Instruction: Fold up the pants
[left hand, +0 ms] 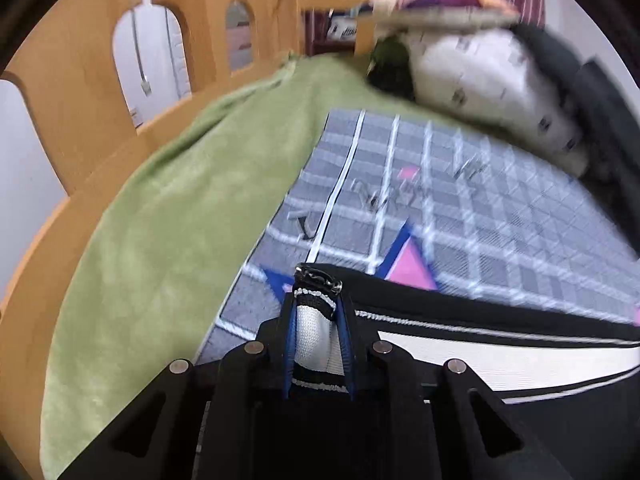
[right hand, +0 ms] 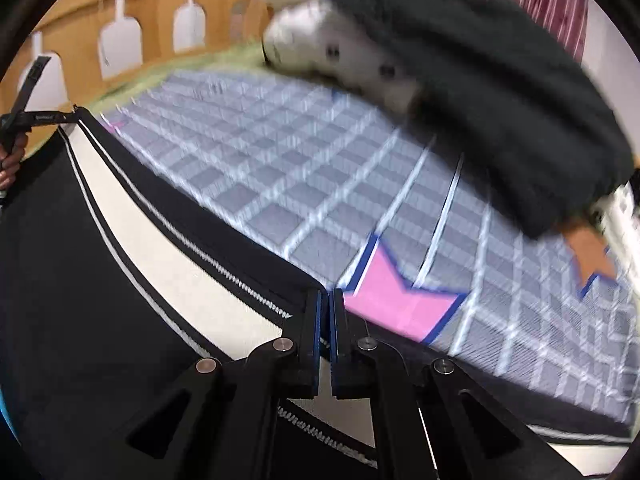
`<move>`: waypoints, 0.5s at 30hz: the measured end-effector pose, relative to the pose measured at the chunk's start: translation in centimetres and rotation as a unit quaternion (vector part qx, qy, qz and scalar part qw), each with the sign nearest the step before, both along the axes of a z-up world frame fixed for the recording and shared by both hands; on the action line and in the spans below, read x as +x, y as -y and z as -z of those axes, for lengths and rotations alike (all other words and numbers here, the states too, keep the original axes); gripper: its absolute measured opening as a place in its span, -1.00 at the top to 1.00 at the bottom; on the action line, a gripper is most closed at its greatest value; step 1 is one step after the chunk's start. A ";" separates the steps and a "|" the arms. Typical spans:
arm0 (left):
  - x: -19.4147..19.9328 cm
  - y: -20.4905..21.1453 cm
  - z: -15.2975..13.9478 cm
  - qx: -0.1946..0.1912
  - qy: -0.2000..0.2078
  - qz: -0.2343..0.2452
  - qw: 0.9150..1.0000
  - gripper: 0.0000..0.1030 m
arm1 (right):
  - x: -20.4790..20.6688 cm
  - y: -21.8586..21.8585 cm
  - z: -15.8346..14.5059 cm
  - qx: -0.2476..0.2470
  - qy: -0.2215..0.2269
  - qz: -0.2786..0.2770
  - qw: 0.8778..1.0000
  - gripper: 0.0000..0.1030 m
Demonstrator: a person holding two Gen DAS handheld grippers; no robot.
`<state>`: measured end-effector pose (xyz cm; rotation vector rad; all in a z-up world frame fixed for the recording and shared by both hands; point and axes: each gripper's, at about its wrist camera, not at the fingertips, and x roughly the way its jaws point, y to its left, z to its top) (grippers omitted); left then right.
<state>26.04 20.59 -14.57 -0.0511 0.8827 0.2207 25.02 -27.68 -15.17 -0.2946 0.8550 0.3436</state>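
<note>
Black pants (left hand: pixel 500 344) with a broad white stripe hang stretched between both grippers above a grey checked cover (left hand: pixel 460 208). My left gripper (left hand: pixel 318 300) is shut on a bunched corner of the pants; black-and-white fabric fills the gap between its fingers. In the right wrist view the pants (right hand: pixel 120 240) run from the far left down to my right gripper (right hand: pixel 328 300), which is shut on their other corner, pads nearly together on the thin edge. A person's hand (right hand: pixel 10 164) shows at the left edge beside the far corner.
The checked cover (right hand: pixel 280 184) with pink and blue shapes lies on a bed over a green blanket (left hand: pixel 160 220). A wooden rail (left hand: pixel 80 80) with arched cut-outs runs along the left. A white pillow (left hand: pixel 488 80) and a dark garment (right hand: pixel 500 100) are piled at the far end.
</note>
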 end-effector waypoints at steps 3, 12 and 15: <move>-0.4 0.8 -0.5 0.024 -0.001 -0.008 1.000 0.25 | 0.0 0.6 -0.5 0.015 0.004 0.021 1.000 0.68; -1.2 2.5 -0.4 0.016 0.006 0.019 1.000 -0.37 | -2.8 9.5 -1.4 0.047 0.017 0.147 0.988 0.17; 0.1 1.4 1.7 0.001 -0.019 -0.008 1.000 -0.50 | -1.4 9.9 0.4 0.028 0.009 0.166 0.986 0.21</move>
